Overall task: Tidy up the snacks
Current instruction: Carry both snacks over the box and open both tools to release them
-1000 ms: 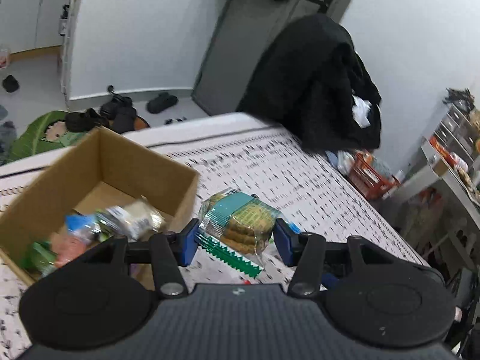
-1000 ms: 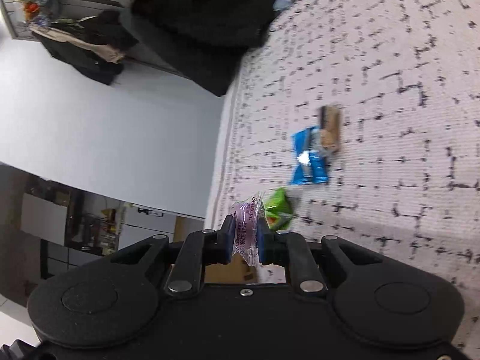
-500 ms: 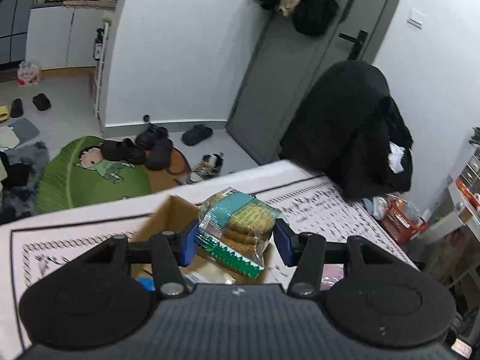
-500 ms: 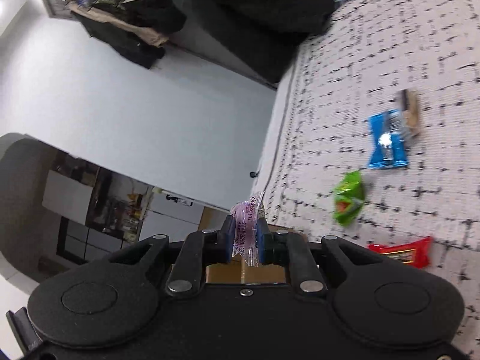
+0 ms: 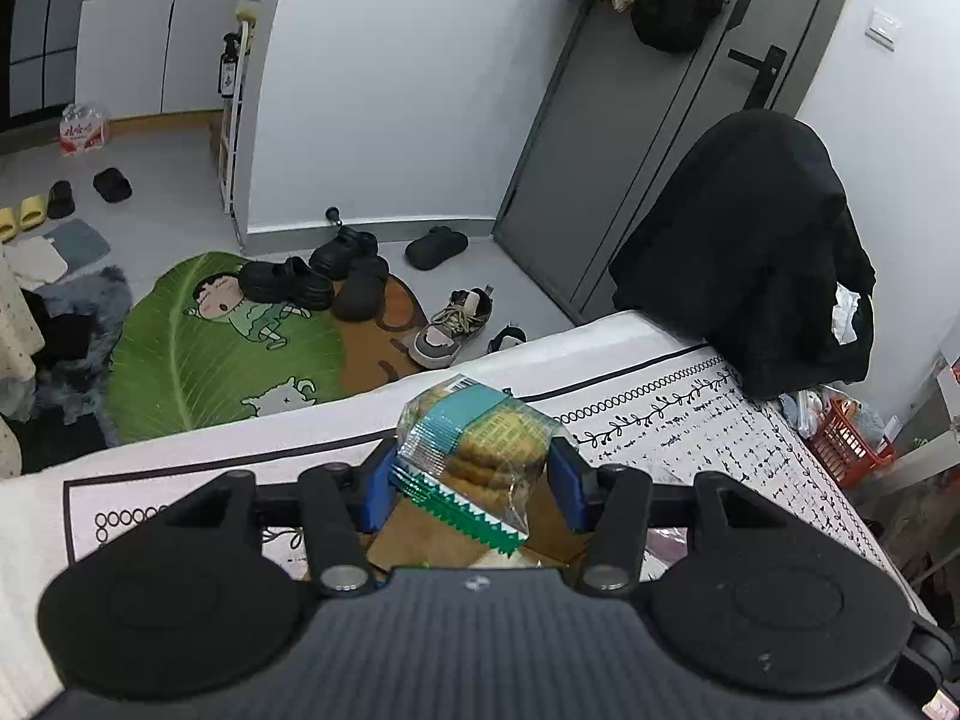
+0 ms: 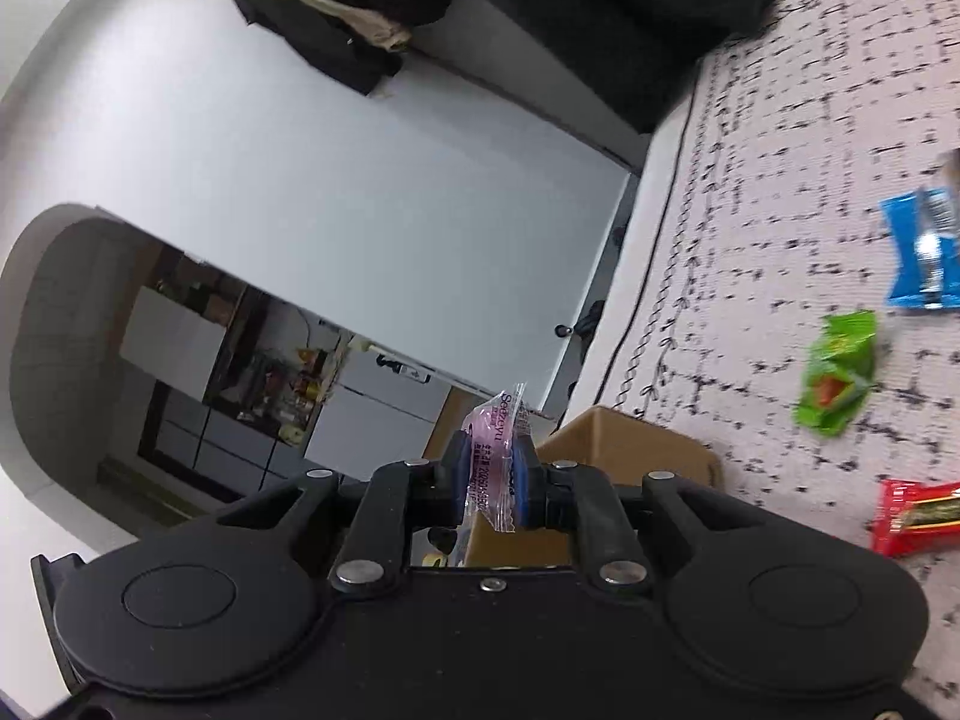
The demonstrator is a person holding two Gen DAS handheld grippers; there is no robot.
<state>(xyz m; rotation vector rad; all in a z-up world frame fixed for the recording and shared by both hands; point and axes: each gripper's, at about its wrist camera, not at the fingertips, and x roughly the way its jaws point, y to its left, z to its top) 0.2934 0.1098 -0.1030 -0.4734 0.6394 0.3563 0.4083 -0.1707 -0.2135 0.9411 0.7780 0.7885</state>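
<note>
Left gripper (image 5: 474, 483), closed on a crinkly biscuit packet (image 5: 480, 450) at its middle, hovers over the cardboard box (image 6: 630, 444) near the table's edge. Light, crushable. Right gripper (image 6: 489, 480) pinches a flimsy pink sachet (image 6: 495, 456).

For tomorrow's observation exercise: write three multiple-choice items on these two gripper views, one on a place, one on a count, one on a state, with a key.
1. Where is the cardboard box?
A. on the floor
B. on the patterned tablecloth, just below the right gripper
C. on a chair

2. How many snack packets lie loose on the cloth in the right wrist view?
A. one
B. three
C. six

3. What is the left gripper doing?
A. standing open
B. gripping a spoon
C. gripping a biscuit pack

Key: B, the box sits on the cloth; B, blue, green, red; C, the blue pads press the pack.
</note>
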